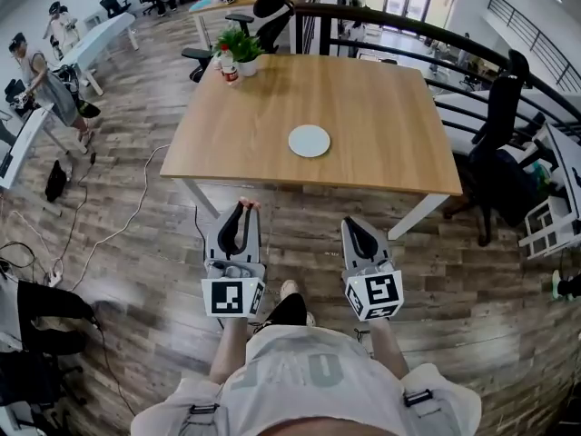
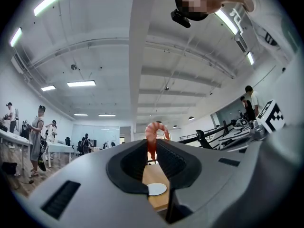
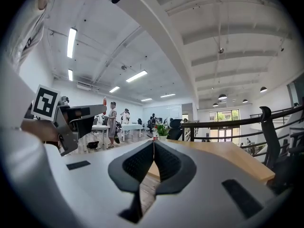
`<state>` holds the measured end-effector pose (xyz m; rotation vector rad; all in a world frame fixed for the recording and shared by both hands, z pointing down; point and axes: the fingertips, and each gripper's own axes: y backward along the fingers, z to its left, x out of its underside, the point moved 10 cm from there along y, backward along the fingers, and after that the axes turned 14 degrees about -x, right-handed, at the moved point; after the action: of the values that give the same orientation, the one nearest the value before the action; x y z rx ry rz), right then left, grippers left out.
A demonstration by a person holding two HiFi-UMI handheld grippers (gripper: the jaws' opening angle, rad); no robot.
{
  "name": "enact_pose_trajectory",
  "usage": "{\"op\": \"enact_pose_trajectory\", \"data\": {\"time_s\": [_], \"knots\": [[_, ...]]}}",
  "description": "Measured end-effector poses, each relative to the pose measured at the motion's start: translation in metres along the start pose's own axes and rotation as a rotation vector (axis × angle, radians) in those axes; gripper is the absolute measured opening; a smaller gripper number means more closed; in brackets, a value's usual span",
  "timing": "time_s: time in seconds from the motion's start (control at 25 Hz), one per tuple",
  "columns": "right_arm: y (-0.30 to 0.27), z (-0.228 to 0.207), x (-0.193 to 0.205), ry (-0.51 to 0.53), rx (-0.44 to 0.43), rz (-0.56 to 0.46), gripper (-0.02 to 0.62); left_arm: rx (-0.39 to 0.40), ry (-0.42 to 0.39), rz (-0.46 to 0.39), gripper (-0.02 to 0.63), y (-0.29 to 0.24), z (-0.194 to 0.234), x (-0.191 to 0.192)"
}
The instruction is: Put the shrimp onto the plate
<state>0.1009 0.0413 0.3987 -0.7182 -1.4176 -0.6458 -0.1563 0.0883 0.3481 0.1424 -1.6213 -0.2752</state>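
Note:
An orange-pink shrimp (image 1: 247,205) sticks out from the tips of my left gripper (image 1: 243,211), which is shut on it over the floor, short of the table's near edge. In the left gripper view the shrimp (image 2: 153,137) curls up between the jaws, with the white plate (image 2: 157,189) small beyond them. That round white plate (image 1: 310,141) lies empty near the middle of the wooden table (image 1: 381,107). My right gripper (image 1: 353,226) hangs beside the left one, shut with nothing in it; its jaws (image 3: 153,150) meet at the tips.
A potted plant (image 1: 241,48) and a red-capped bottle (image 1: 228,65) stand at the table's far left corner. A black railing (image 1: 427,34) and office chairs (image 1: 495,143) lie to the right. People stand at white desks (image 1: 100,39) on the left. Cables (image 1: 118,230) run over the floor.

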Motion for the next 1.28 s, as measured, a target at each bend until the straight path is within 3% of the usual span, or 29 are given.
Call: {"op": "enact_pose_trajectory", "data": {"time_s": [0.4,0.6,0.96,1.28], "knots": [[-0.075,-0.06,0.013,-0.002,0.016,0.021,0.021,0.034,0.045,0.009,0.06,-0.103,0.004,0.052],[-0.132,-0.119,-0.009,0.003,0.068,0.008,0.021,0.053,0.072,-0.008,0.06,-0.194,0.009,0.067],[-0.242,-0.201,-0.043,0.05,0.09,-0.032,0.021,0.105,0.083,-0.041,0.06,-0.336,0.025,0.085],[-0.271,-0.24,-0.039,0.006,0.076,-0.04,0.021,0.174,0.049,0.005,0.06,-0.391,-0.006,0.096]]}}
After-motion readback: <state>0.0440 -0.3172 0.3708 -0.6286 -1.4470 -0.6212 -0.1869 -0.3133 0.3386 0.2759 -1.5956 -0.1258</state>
